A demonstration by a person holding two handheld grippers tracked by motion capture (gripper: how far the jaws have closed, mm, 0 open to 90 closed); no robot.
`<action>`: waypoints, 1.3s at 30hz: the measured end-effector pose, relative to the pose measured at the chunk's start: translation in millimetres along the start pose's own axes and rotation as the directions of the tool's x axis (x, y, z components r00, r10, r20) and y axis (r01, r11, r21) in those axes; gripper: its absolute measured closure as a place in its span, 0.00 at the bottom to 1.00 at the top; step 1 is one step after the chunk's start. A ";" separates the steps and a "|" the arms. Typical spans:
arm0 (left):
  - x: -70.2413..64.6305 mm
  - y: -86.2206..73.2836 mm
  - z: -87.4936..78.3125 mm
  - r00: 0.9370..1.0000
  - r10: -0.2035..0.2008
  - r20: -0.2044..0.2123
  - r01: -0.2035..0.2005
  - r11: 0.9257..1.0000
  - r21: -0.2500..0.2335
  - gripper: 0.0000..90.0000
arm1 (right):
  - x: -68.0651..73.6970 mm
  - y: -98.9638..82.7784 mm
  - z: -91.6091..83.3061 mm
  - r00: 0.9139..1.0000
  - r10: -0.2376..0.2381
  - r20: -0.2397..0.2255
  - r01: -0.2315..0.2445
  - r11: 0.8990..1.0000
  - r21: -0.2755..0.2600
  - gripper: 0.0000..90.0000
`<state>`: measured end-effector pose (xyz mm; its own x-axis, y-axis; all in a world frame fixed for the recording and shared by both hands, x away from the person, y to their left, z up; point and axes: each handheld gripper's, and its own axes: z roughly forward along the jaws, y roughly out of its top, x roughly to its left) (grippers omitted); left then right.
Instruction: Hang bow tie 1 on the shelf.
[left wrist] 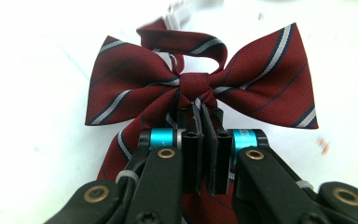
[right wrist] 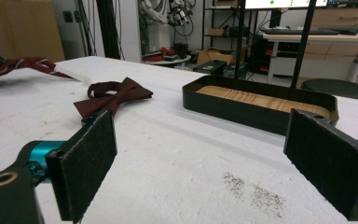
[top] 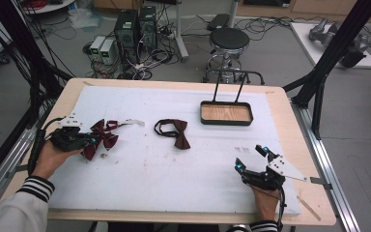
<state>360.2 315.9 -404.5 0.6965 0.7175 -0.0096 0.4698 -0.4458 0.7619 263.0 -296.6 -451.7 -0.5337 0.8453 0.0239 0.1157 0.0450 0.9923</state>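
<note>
Left gripper (left wrist: 200,116): jaws pinching the striped bow tie (left wrist: 200,81) just below its knot, at the white pad's (top: 174,164) left edge; wings spread crosswise. Right gripper (top: 253,159): jaws spread, idle. Tray (top: 226,113): well apart, far right, nearer the right gripper. Plain bow tie (top: 176,131): between.

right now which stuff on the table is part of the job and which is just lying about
In the job:
- striped bow tie, pinched at its knot
- left gripper, shut on it

Lying about:
- plain bow tie, mid-table
- tray, holding nothing
- right gripper, open, resting on the white mat
</note>
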 end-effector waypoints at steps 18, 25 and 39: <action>-38.0 23.4 -5.7 0.999 0.036 -0.010 -0.038 0.959 -0.281 0.96 | 0.9 0.4 0.9 1.000 -0.005 0.031 0.005 1.000 0.005 0.10; -56.3 35.0 0.7 0.998 0.056 -0.024 -0.061 0.936 -0.346 0.96 | 1.3 1.5 2.3 0.999 -0.010 0.044 0.009 1.000 0.022 0.10; -90.8 53.5 22.1 0.995 0.094 0.017 -0.078 0.899 -0.430 0.96 | 1.3 22.4 -1.2 0.999 0.015 0.033 -0.017 0.999 0.040 0.10</action>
<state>334.0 215.0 -377.2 0.7469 0.6630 0.0513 0.1350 -0.2267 0.9646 263.8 -295.2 -429.2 -0.5038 0.8631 0.0349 0.1582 0.0525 0.9860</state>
